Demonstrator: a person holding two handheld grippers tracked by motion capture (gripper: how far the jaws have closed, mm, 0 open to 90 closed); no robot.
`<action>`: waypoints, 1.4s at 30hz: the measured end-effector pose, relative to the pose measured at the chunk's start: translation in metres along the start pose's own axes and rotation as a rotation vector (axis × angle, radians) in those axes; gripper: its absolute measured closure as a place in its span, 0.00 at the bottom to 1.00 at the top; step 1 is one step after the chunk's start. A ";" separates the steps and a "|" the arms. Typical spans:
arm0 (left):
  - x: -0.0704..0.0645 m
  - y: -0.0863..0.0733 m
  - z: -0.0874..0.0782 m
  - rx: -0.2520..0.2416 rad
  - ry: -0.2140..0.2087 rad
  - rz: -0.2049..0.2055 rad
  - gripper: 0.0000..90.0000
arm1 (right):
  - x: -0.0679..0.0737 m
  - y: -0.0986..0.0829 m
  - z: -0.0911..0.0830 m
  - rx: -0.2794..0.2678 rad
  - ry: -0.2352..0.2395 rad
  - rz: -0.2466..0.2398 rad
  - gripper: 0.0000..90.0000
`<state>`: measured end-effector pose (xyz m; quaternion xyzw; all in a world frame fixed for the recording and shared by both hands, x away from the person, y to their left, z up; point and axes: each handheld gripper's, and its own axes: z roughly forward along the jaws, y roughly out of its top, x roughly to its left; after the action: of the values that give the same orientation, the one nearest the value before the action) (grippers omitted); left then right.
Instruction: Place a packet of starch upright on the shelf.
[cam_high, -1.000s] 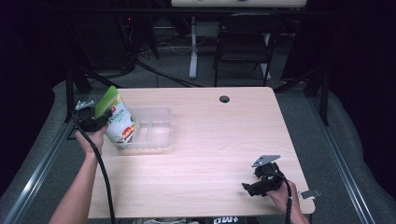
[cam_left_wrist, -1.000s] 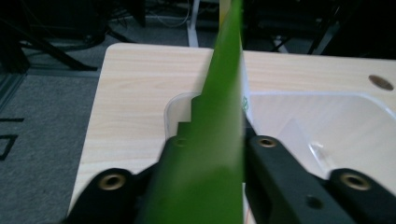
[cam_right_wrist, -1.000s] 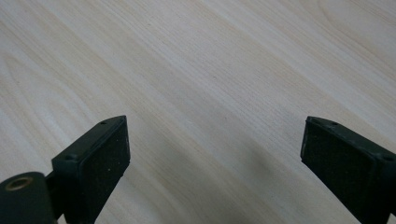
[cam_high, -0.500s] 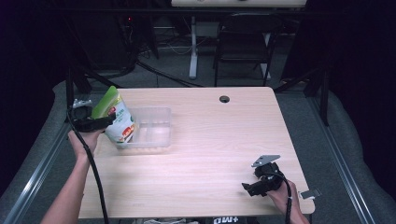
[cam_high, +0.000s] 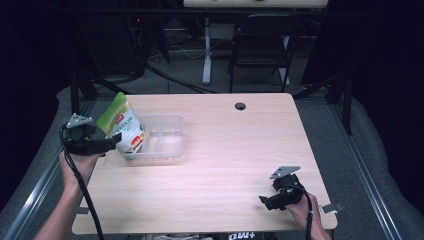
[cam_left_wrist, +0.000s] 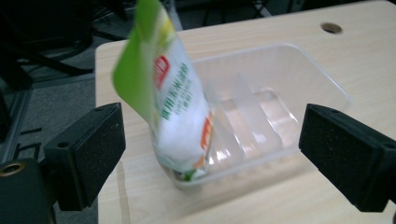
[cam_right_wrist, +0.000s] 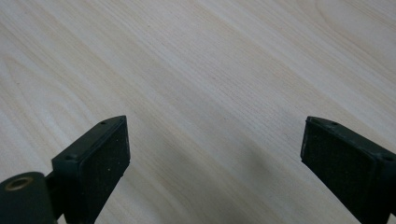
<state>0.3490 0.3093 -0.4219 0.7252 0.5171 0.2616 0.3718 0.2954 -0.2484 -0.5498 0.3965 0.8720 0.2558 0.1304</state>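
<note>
Though blurred, pouch (cam_left_wrist: 175, 100) print unreadable, red label

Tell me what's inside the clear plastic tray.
A green-and-white pouch stands tilted in one end of the clear plastic tray. The rest looks empty, with only moulded ridges. The tray floor under the pouch is covered.

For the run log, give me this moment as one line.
left tool: open, clear of pouch | pouch: tilted, base in clear tray | right tool: open above table
</note>
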 end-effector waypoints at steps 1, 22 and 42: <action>-0.002 -0.002 -0.003 0.001 -0.001 0.009 0.08 | 0.000 0.000 0.000 0.001 0.000 -0.001 0.08; -0.061 -0.084 -0.039 0.111 -0.117 0.105 0.03 | 0.001 0.000 0.001 0.002 -0.008 0.002 0.08; -0.082 -0.138 -0.006 0.258 -0.175 0.098 0.01 | 0.002 0.001 0.001 -0.002 -0.006 -0.010 0.08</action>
<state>0.2406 0.2595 -0.5292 0.8114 0.4760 0.1464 0.3059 0.2948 -0.2459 -0.5505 0.3930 0.8732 0.2547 0.1348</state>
